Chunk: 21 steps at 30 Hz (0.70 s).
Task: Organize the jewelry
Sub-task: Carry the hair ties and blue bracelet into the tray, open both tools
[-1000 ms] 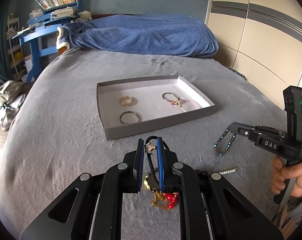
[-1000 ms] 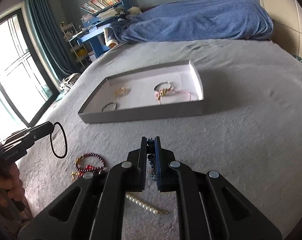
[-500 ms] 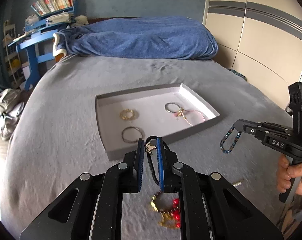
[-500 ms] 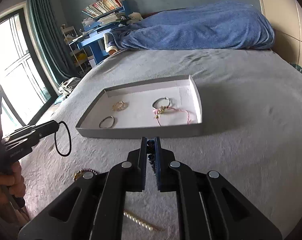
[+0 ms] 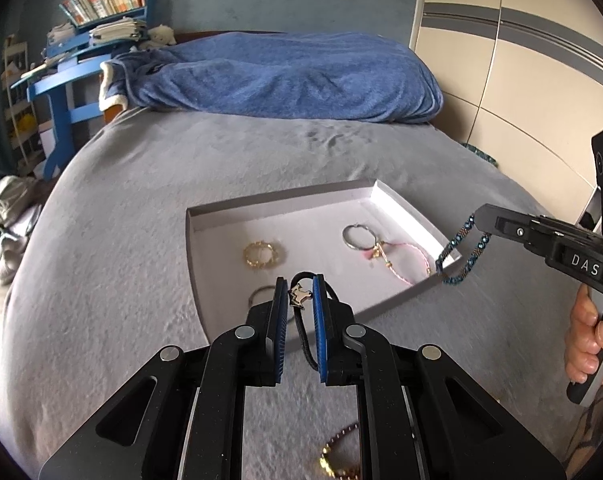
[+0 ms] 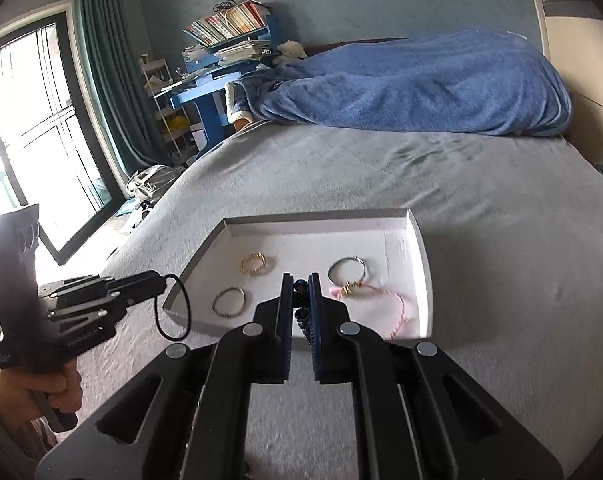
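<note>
L gripper [image 5: 300, 294]: jaws clamped on black cord bracelet [image 5: 306, 334], above tray [image 5: 285, 203] near edge. R gripper [image 6: 300, 294]: jaws clamped on blue bead bracelet [image 5: 457, 258], at tray's 3 o'clock corner. Tray on bed [image 5: 133, 240].

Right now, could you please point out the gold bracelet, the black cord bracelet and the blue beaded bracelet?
gold bracelet [image 5: 262, 254]: left wrist view, on its front beads.
black cord bracelet [image 6: 173, 307]: right wrist view, on the hanging loop.
blue beaded bracelet [image 5: 461, 258]: left wrist view, on the dangling strand.
</note>
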Each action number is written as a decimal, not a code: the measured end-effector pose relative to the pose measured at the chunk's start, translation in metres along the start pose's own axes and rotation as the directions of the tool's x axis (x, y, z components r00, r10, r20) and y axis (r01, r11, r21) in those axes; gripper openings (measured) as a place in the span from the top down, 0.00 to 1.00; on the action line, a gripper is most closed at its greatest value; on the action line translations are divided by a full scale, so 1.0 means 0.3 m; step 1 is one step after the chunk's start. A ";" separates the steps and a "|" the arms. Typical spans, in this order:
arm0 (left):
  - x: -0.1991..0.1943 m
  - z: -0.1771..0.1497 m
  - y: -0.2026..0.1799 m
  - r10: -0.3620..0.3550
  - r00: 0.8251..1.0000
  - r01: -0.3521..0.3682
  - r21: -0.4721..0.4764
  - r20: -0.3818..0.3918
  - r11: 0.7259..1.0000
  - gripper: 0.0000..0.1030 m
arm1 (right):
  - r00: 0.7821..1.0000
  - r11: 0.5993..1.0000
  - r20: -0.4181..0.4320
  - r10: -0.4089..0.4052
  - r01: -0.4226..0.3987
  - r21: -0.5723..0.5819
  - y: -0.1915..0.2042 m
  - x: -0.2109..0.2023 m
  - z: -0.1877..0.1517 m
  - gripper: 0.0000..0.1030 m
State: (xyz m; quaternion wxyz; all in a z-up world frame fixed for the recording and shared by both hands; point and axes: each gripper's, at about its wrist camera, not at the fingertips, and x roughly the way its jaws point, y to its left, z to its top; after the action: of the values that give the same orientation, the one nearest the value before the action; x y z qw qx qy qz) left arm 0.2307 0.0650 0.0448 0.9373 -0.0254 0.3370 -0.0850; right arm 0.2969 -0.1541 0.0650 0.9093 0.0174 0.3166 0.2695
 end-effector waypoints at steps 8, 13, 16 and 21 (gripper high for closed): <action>0.068 0.037 0.001 -0.006 1.000 0.006 0.000 -0.007 1.000 0.87 | 1.000 1.000 0.005 0.019 -0.019 -0.013 0.031 0.037 0.047 0.93; 0.110 0.047 0.003 -0.010 1.000 0.010 0.001 -0.020 1.000 0.87 | 0.999 0.999 -0.005 0.033 -0.033 -0.022 0.053 0.074 0.073 0.93; 0.134 0.057 0.007 -0.011 1.000 0.011 0.004 -0.022 1.000 0.87 | 0.999 0.999 -0.016 0.043 -0.044 -0.021 0.067 0.105 0.085 0.93; 0.195 0.068 0.022 -0.015 0.999 0.015 -0.003 -0.045 1.000 0.87 | 0.997 0.998 -0.045 0.060 -0.061 -0.024 0.091 0.163 0.079 0.93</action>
State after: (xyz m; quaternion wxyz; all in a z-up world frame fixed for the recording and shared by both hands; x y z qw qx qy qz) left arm 0.2890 0.0609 0.0233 0.9288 -0.0274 0.3579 -0.0921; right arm 0.3296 -0.1030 0.0619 0.8936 0.0093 0.3326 0.3012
